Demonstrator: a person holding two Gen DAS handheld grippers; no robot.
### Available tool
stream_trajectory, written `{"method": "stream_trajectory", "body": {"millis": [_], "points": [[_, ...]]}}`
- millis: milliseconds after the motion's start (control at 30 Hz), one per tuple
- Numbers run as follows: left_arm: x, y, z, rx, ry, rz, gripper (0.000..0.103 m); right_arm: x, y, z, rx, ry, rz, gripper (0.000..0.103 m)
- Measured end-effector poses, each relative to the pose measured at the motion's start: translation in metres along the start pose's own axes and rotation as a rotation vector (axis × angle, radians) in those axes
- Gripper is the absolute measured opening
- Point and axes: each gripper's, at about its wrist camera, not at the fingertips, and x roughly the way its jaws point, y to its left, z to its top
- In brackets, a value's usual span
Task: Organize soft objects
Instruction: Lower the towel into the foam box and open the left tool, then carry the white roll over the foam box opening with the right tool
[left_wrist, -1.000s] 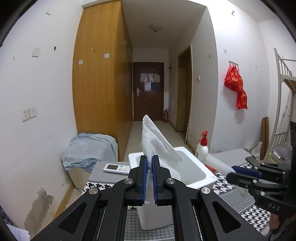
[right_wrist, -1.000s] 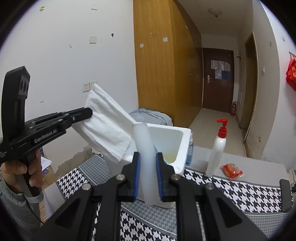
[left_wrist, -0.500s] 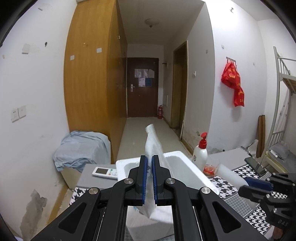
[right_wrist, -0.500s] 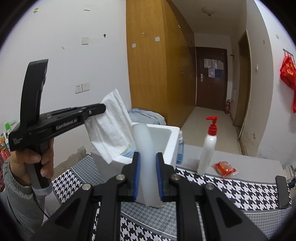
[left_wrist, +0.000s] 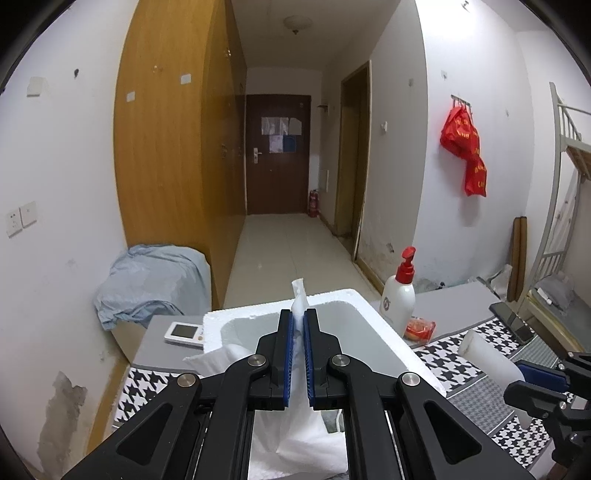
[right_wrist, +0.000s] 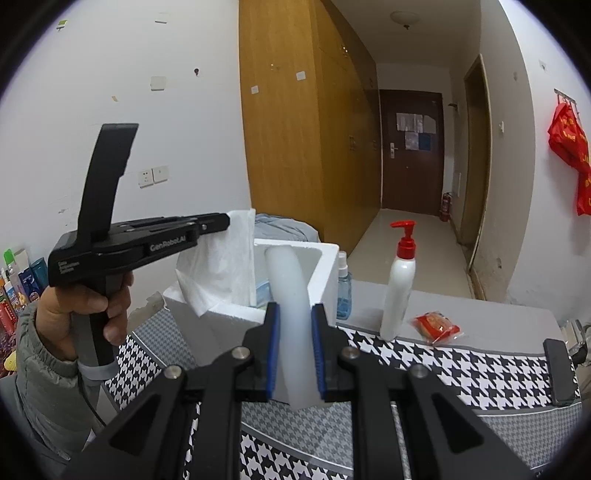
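Note:
My left gripper (left_wrist: 298, 321) is shut on a white cloth (left_wrist: 299, 435) and holds it over the near edge of the white foam box (left_wrist: 364, 314). The cloth hangs down over the box's front rim; in the right wrist view the cloth (right_wrist: 221, 273) drapes from the left gripper (right_wrist: 225, 221) onto the box (right_wrist: 325, 266). My right gripper (right_wrist: 294, 317) is shut on a white foam tube (right_wrist: 290, 291), held in front of the box. The tube (left_wrist: 491, 360) also shows at the right of the left wrist view.
A red-pump lotion bottle (right_wrist: 399, 284), a red snack packet (right_wrist: 436, 326) and a small blue spray bottle (right_wrist: 343, 288) stand on the grey table right of the box. A remote (left_wrist: 184, 334) lies left of it. A black phone (left_wrist: 511, 319) lies on the houndstooth cloth (right_wrist: 461, 369).
My left gripper has lowered the cloth toward the box; it now drapes over the box's near rim. My right gripper has kept hold of the tube and shifted slightly.

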Motion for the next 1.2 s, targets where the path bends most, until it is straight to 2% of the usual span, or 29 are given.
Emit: {"method": "stream_trajectory", "body": {"millis": [67, 133, 167, 200, 300, 367, 1000, 1200], "points": [[0.003, -0.001, 0.000, 0.004, 0.007, -0.003, 0.010, 0.000, -0.001, -0.001, 0.004, 0.002, -0.003, 0.019], [0.007, -0.002, 0.000, 0.011, 0.022, -0.008, 0.033, 0.000, -0.002, -0.001, 0.007, 0.003, -0.007, 0.019], [0.008, -0.002, 0.000, 0.010, 0.022, -0.003, 0.061, -0.001, -0.002, -0.001, 0.007, 0.003, -0.008, 0.019], [0.007, -0.002, 0.000, 0.009, 0.016, 0.002, 0.084, -0.001, -0.003, -0.001, 0.008, 0.002, -0.008, 0.019], [0.002, -0.002, 0.000, -0.002, -0.017, 0.015, 0.100, -0.002, -0.004, -0.001, 0.010, 0.000, -0.011, 0.019], [0.002, -0.001, 0.000, -0.005, -0.018, 0.015, 0.102, -0.002, -0.004, -0.001, 0.010, 0.001, -0.014, 0.019], [-0.021, 0.007, -0.005, 0.000, -0.050, 0.053, 0.102, 0.004, -0.001, 0.003, 0.001, 0.008, -0.020, 0.019], [-0.031, 0.019, -0.010, -0.035, -0.062, 0.076, 0.102, 0.010, 0.005, 0.008, -0.012, 0.010, -0.004, 0.019]]}}
